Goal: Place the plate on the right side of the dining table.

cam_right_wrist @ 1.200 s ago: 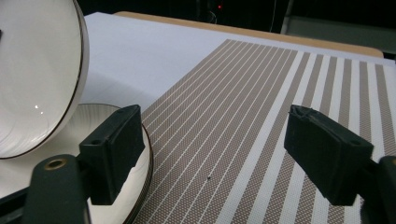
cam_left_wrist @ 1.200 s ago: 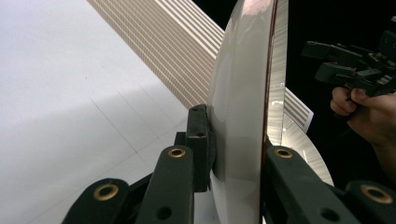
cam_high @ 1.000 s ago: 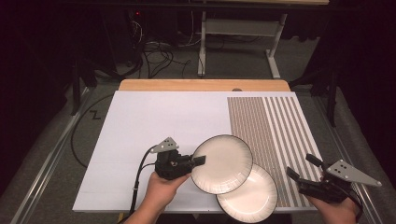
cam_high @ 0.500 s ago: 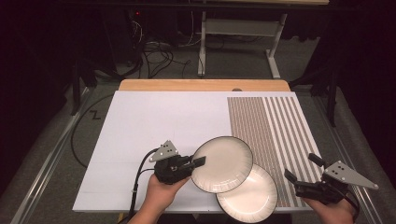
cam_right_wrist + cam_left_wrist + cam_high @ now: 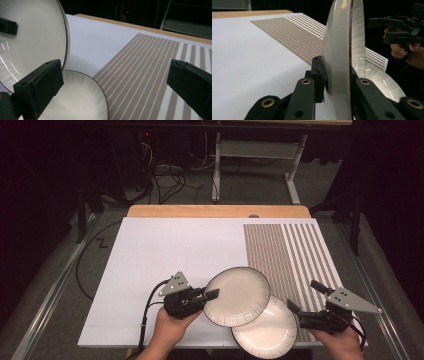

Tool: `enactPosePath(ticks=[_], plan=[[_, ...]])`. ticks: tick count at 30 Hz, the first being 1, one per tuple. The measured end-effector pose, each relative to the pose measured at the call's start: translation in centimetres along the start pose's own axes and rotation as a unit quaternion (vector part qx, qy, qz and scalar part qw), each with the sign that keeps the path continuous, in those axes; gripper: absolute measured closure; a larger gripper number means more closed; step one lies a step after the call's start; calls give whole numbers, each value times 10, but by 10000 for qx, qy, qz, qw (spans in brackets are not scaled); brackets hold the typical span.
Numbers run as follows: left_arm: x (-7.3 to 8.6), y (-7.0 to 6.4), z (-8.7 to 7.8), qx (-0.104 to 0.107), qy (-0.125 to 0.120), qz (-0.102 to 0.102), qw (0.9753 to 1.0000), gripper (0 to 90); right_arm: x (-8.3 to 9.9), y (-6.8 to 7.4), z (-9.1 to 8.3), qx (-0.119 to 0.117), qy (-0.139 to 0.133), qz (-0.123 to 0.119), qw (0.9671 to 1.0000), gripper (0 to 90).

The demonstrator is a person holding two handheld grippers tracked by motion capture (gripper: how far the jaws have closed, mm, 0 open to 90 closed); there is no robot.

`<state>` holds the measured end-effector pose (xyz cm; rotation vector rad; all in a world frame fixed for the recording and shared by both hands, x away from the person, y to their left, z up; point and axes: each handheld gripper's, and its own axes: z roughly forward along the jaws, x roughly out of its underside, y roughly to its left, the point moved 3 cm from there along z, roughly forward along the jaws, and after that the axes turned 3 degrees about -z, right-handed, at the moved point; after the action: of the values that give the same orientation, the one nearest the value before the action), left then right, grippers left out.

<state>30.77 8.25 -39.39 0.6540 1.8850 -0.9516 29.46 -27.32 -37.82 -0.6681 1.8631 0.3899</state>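
2 plates near desk's front edge: upper plate (image 5: 237,296) clamped in left tongs (image 5: 207,297), overlapping lower plate (image 5: 265,329); right tongs (image 5: 303,303) apart, just right of it

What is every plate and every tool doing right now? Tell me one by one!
Upper plate: lifted, gripped at its rim by the left tool, overlapping the lower plate.
Lower plate: lying flat at the table's near edge, nothing gripping it.
Left tool: shut on the upper plate's rim.
Right tool: open, empty, beside the lower plate.
Striped mat: flat on the table.
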Motion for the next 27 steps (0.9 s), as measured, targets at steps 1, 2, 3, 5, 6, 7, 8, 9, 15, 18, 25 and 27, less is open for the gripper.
enactPosePath(ticks=[1,2,3,5,6,7,8,9,15,18,25,27], plan=[[0,0,0,-1,4,6,10000,777,-1,2,2,-20,20,-22,10000,16],[0,0,0,-2,10,18,10000,776,-2,4,5,-56,46,-38,10000,19],[0,0,0,2,14,32,10000,776,-3,6,8,-87,54,-53,9999,21],[0,0,-1,16,39,81,10000,777,-5,10,13,-151,74,-73,9998,23],[-1,0,-1,14,42,89,10000,777,-6,13,17,-191,77,-83,9998,25],[-1,0,-1,11,46,98,9999,777,-6,13,17,-191,77,-83,9998,25],[-1,0,-2,7,48,107,9999,777,-7,15,19,-220,90,-91,9997,26],[-1,-1,-2,5,53,121,9999,777,-7,17,21,-237,98,-112,9996,28],[-1,-1,-3,-2,65,174,9998,777,-12,26,32,-404,128,-136,9990,61],[-1,-1,-3,4,66,184,9998,777,-12,31,38,-485,212,-127,9985,85],[0,-2,-5,-1,78,249,9997,777,-10,46,49,-804,356,-149,9960,242],[0,-1,-5,1,84,260,9996,776,-9,49,50,-876,394,-120,9953,308]])
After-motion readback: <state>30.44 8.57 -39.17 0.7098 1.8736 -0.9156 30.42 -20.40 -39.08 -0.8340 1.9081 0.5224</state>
